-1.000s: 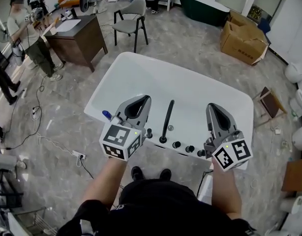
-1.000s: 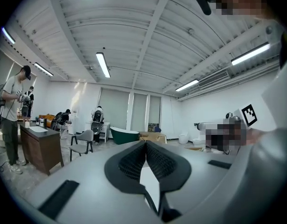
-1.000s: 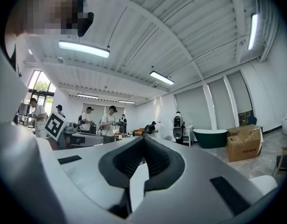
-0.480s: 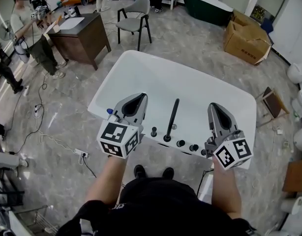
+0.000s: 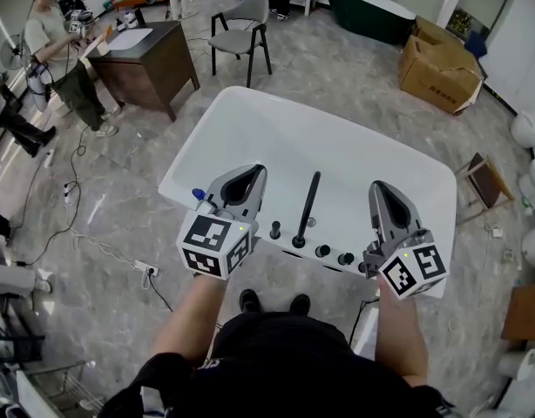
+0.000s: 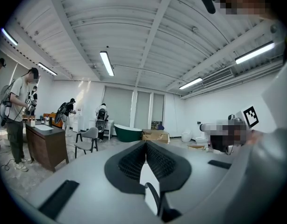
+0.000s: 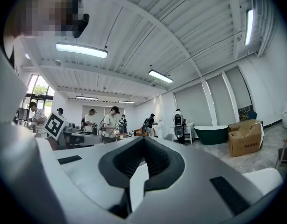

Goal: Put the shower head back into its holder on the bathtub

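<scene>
Left hand-held gripper (image 5: 250, 174): jaws closed together, nothing between them. Right hand-held gripper (image 5: 378, 190): same, pressed shut and empty. Both hovered over near rim of white oval bathtub (image 5: 250, 120), pointing across it. Slim black stick-shaped shower head (image 5: 308, 205) stood upright at near rim, lower end at black base. It stood between the two grippers, touching neither. Small black round knobs (image 5: 322, 251) sat on rim just beside base.

Bright ceiling tube lights (image 6: 106, 63); fisheye edges.
</scene>
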Motion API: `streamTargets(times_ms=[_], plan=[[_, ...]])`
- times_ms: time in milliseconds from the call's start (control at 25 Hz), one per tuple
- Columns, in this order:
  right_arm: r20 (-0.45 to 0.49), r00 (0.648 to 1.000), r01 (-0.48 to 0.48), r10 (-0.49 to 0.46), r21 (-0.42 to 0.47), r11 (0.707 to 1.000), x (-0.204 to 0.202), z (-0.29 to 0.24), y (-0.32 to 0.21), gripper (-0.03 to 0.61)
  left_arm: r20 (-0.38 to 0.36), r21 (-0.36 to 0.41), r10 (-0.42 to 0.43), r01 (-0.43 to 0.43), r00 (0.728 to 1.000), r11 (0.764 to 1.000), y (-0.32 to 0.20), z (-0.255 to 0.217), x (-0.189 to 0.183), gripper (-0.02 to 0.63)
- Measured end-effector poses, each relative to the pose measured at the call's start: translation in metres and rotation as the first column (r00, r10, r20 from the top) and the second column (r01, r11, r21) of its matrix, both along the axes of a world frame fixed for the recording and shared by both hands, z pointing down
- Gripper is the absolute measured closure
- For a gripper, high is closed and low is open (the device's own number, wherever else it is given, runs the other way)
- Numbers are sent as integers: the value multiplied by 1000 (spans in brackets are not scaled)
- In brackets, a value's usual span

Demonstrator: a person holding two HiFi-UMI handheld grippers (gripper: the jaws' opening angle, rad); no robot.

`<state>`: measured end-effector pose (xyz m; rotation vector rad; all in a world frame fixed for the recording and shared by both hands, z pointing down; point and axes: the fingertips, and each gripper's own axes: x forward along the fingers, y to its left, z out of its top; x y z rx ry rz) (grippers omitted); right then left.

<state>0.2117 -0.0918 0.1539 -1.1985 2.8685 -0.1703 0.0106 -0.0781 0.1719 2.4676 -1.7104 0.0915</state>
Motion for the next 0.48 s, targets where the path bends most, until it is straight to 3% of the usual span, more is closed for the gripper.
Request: streamTargets(times_ms=[240,480], plan=[[-10,1000,-10,10,-9,1000,-1,-1,2,568,3,-4,-23,23,1000,1000,3,1,-5,595],[-7,1000,-21,21,-29,999,-6,7,6,568,15,45,-75,75,997,996,11,5,-12,595]])
